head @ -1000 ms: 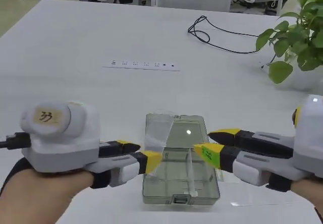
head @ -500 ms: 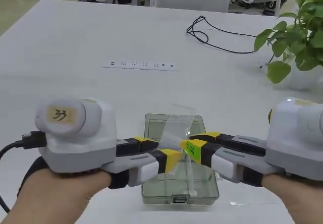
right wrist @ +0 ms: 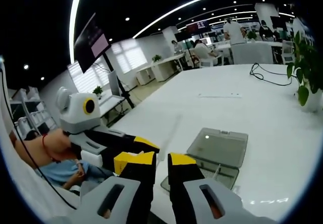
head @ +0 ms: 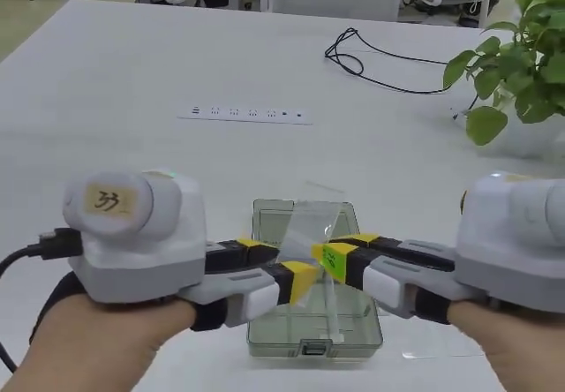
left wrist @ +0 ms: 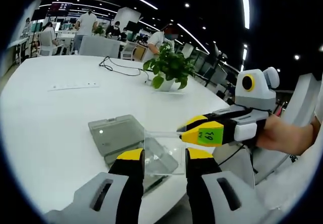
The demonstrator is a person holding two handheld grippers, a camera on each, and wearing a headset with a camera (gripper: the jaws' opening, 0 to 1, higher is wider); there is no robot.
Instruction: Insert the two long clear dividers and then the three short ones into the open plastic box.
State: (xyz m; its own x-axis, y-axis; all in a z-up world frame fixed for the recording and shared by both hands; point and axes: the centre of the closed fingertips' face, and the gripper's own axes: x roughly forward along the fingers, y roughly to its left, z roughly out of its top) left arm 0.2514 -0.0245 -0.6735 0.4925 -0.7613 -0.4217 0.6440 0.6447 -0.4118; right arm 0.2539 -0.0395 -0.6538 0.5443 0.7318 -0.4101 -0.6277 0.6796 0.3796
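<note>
Left claw (head: 298, 279): held level, pointing right above the box; jaws part spread, pinching the side edges of the clear divider (left wrist: 162, 153).
Right claw (head: 328, 258): held level, pointing left, nearly tip to tip with the other; jaws pressed together on the divider's upper corner.
Plastic box (head: 265, 330): open on the counter (head: 132, 83) beneath both claws; one long divider (head: 330, 314) stands upright inside.
</note>
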